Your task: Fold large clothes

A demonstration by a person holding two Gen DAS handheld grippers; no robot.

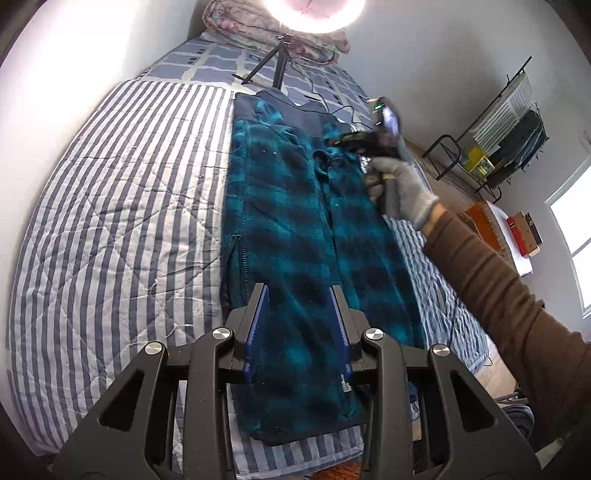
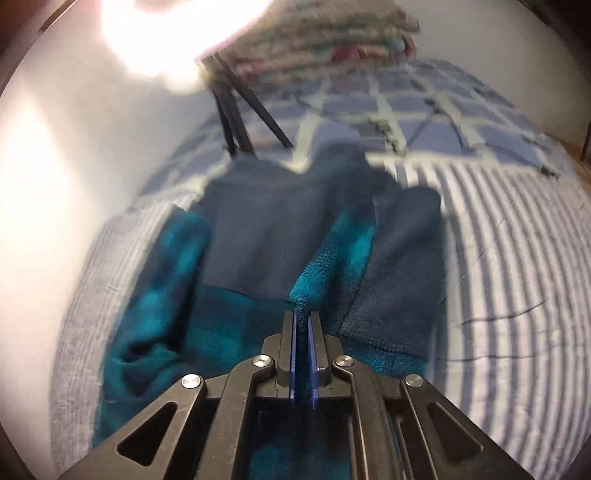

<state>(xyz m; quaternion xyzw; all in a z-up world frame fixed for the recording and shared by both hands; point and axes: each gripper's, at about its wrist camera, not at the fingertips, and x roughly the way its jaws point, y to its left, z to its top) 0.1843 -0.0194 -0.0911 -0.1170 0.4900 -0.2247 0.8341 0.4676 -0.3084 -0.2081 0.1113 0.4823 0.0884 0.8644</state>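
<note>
My right gripper (image 2: 303,314) pinched on teal fleece jacket (image 1: 295,229) fold at far end, left gripper (image 1: 300,291) fingers apart w/ nothing between, over near hem, striped quilt (image 1: 122,206) underneath

Light: my ring lamp (image 1: 314,14) blows out white at top; window (image 1: 572,236) glares right.
Blur: my right wrist view smears.
Edges: fisheye bends both, corners dark.

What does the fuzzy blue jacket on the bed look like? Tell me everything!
The jacket is fluffy teal fleece with dark checks and plain navy panels at its far end. A zipper runs down one side. It lies lengthwise on the striped quilt, sides folded in. The right gripper pinches a teal fold near the navy end. The left gripper hangs open by the near hem.
</note>
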